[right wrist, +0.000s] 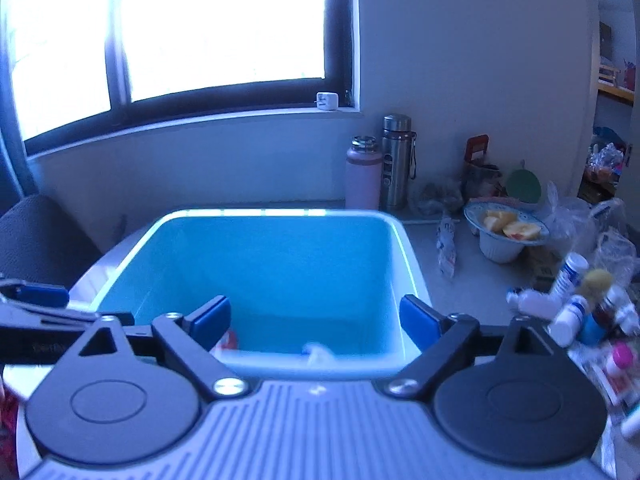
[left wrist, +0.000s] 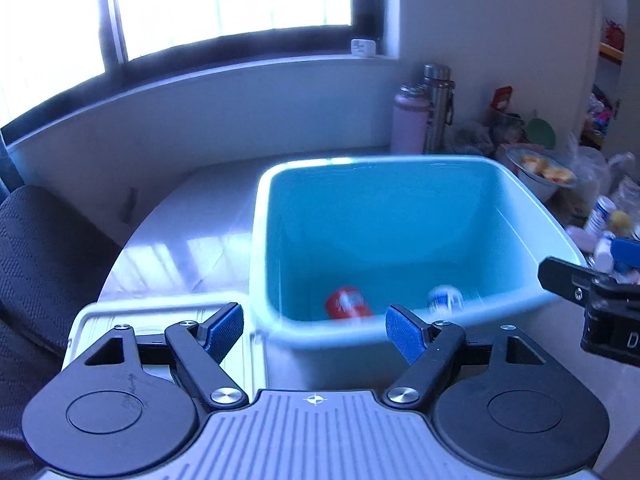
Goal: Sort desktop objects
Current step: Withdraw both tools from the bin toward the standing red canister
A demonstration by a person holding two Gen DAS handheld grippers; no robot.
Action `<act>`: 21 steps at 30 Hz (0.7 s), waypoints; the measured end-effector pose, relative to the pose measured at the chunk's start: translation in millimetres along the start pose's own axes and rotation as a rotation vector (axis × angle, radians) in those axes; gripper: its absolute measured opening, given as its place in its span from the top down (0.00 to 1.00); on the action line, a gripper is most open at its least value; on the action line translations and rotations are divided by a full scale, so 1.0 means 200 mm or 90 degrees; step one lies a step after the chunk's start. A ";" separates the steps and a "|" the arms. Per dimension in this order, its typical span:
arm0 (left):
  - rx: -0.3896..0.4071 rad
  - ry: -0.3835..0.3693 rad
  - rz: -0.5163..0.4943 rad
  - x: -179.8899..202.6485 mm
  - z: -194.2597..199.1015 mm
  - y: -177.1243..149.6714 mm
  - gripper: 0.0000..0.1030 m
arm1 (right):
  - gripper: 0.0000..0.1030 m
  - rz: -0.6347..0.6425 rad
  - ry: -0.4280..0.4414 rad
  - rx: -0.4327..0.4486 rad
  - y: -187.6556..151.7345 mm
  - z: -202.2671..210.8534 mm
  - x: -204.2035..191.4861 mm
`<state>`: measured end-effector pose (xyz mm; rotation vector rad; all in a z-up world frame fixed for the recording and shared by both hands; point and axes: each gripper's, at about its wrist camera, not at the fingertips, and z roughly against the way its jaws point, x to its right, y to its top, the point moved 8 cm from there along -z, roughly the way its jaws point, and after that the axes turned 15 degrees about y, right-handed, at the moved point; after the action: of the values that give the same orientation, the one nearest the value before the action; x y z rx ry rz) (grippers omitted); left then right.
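Left tool (left wrist: 315, 330): fingers spread wide, nothing held between the blue pads; it is poised at the near rim of the bin (left wrist: 560, 240), pointing into it.
Right tool (right wrist: 316, 320): fingers likewise spread wide and empty; it is held over the near edge of the bin (right wrist: 408, 256), looking down into its hollow.
Bin contents: a red can (left wrist: 348, 303) and a white bottle (left wrist: 445, 299) are seen lying on the floor of the bin, near its front wall, a little apart; both are blurred, so their labels cannot be read.
Things outside the bin: a cluster of small bottles (right wrist: 576, 308) lies on the tabletop (right wrist: 472, 288) to the right of the bin, some upright, some tipped over; a pink-capped one (right wrist: 619, 356) lies nearest the camera.
Key relation: the cluster lies to the right of both tools and just beside the right one, well apart from the left one, which has the bin between it and the cluster. The right tool is judged the nearer.
Long axes: mixed in the cluster; a tipped bottle would be best taken across its narrow width.
Left side: a white tray (left wrist: 160, 312) is seen under the left tool, beside the bin.
Stage: some things are in the bin, others remain out on the tabletop.
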<state>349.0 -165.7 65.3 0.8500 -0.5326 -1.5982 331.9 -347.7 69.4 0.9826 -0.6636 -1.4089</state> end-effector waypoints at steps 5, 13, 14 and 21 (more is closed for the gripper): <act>-0.015 -0.023 -0.008 -0.07 0.11 -0.27 0.21 | 0.08 -0.013 -0.015 -0.006 -0.22 0.18 -0.12; -0.029 -0.041 -0.022 -0.10 0.23 -0.66 0.21 | 0.07 -0.032 -0.044 -0.022 -0.54 0.35 -0.20; -0.029 -0.042 -0.024 -0.10 0.25 -0.70 0.21 | 0.07 -0.032 -0.044 -0.021 -0.57 0.37 -0.21; -0.016 -0.030 -0.029 -0.10 0.32 -0.90 0.21 | 0.07 -0.033 -0.042 -0.002 -0.77 0.49 -0.25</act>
<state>184.7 -117.3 -23.8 0.8122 -0.5287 -1.6665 166.2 -298.9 -7.9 0.9611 -0.6885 -1.4927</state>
